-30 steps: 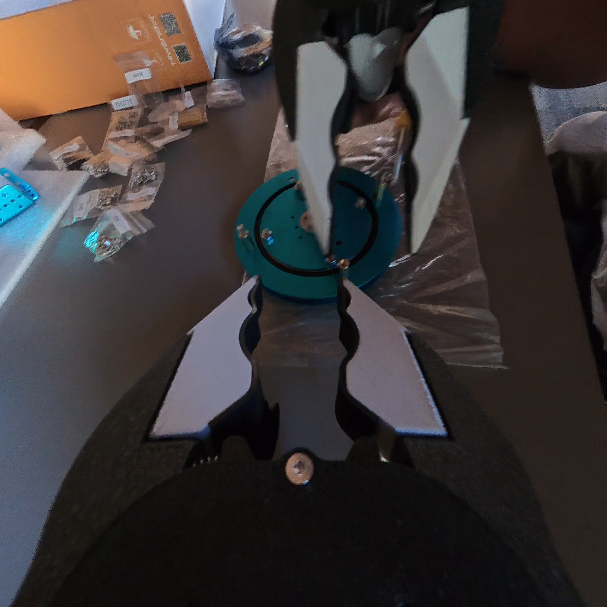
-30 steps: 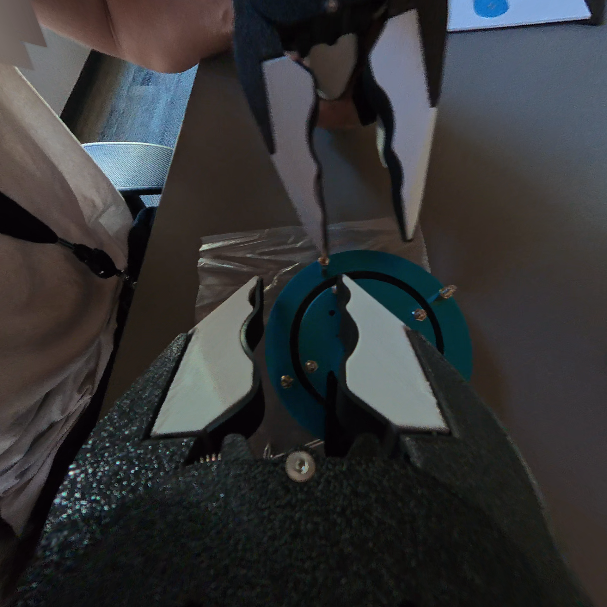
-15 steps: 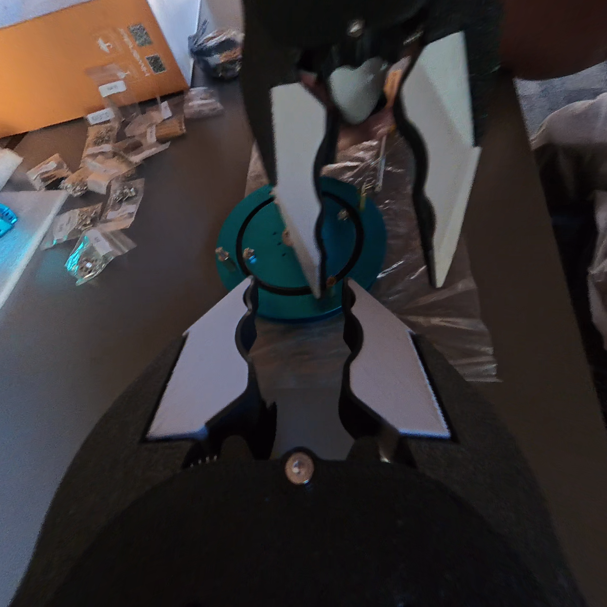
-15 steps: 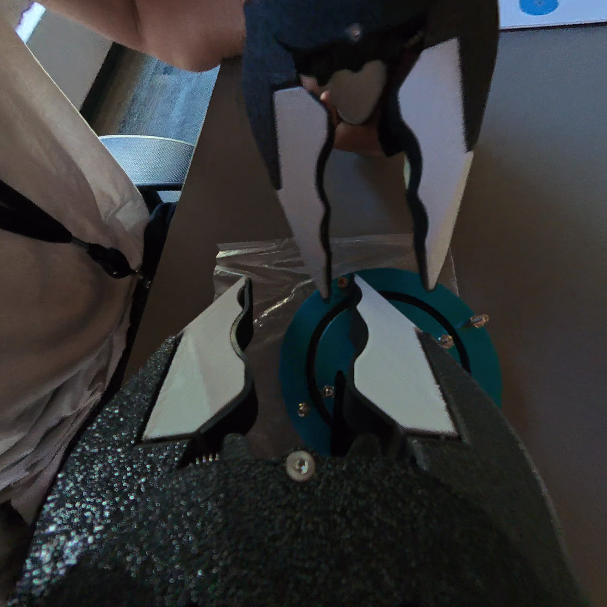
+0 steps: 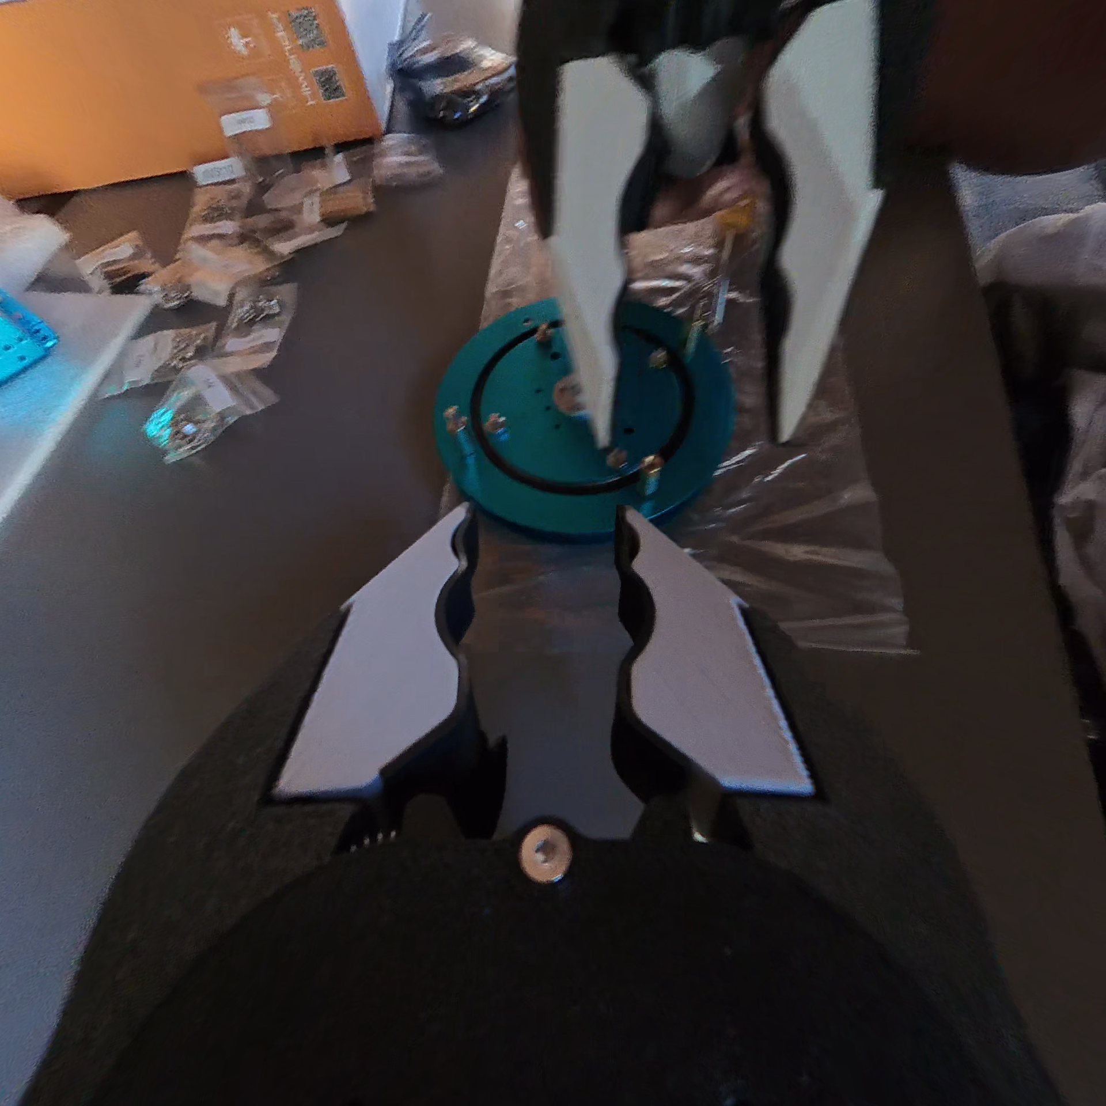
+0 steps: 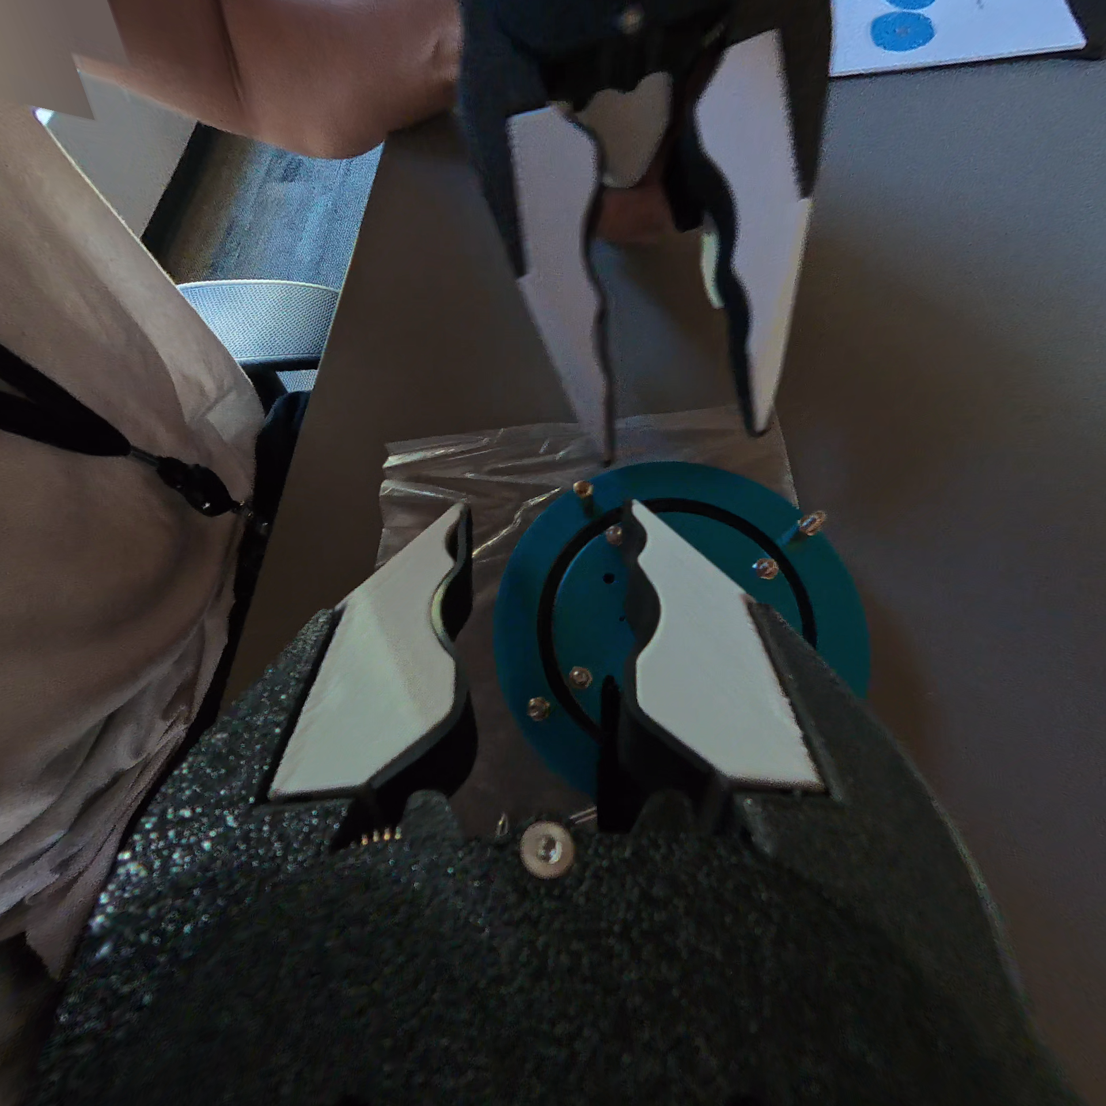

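Observation:
A teal metal disc (image 5: 526, 419) with a black ring groove and several brass standoffs (image 5: 651, 470) lies on a clear plastic bag (image 5: 808, 568) on the dark table. My left gripper (image 5: 543, 514) is open and empty, its tips at the disc's near edge. My right gripper (image 5: 694, 440) faces it from the far side, open and empty, with one finger hanging over the disc's middle near a brass nut. In the right wrist view my right gripper (image 6: 546, 509) straddles the edge of the disc (image 6: 586, 610), and my left gripper (image 6: 682, 446) hangs just beyond its far rim.
An orange box (image 5: 149, 90) and several small bags of hardware (image 5: 209, 287) lie at the far left, with a blue perforated part (image 5: 18, 341) at the left edge. A person's torso (image 6: 90, 538) and a chair (image 6: 257, 317) are left of the table edge. A white sheet (image 6: 945, 30) lies far right.
Half a second ago the two grippers were closer together over the disc; they have drawn slightly apart again. Both stay open. The disc has not moved.

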